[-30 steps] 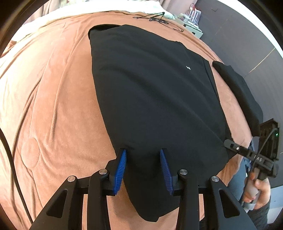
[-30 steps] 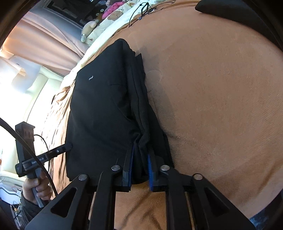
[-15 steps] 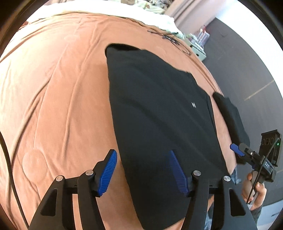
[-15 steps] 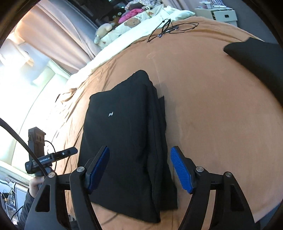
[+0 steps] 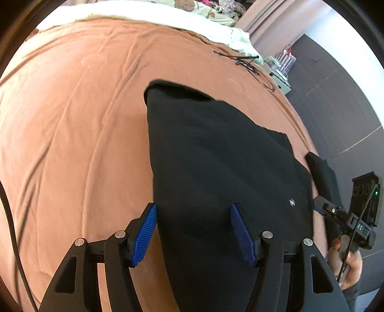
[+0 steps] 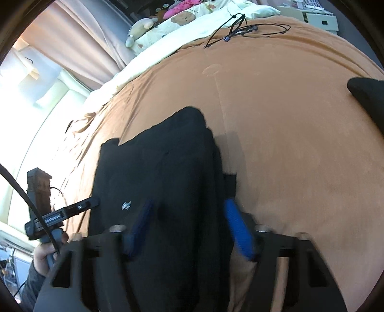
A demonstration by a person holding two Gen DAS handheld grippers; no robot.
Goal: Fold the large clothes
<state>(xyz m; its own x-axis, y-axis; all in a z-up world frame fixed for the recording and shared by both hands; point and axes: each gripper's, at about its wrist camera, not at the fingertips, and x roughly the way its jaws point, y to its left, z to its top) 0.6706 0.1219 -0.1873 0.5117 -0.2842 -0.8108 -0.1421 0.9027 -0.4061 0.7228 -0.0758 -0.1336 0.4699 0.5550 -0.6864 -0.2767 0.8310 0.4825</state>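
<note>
A large black garment (image 5: 216, 168) with a small white logo lies folded into a long rectangle on the orange-brown bed cover (image 5: 72, 144). My left gripper (image 5: 193, 230) is open, its blue pads straddling the near end of the garment's left part. My right gripper (image 6: 189, 225) is open too, hovering over the garment (image 6: 163, 180) near its right folded edge, where stacked layers show. The left gripper also shows in the right wrist view (image 6: 72, 208), and the right gripper in the left wrist view (image 5: 336, 213), both at the garment's near end.
A second folded black cloth (image 5: 324, 175) lies at the bed's right edge, also in the right wrist view (image 6: 369, 96). A black cable (image 6: 240, 26) lies at the far end near white bedding (image 5: 144, 12) and plush toys (image 6: 141, 26). A small cabinet (image 5: 280, 72) stands beyond the bed.
Both grippers let go of the garment's near edge, opened wide and drew back and up. The garment now lies flat on the bed.
</note>
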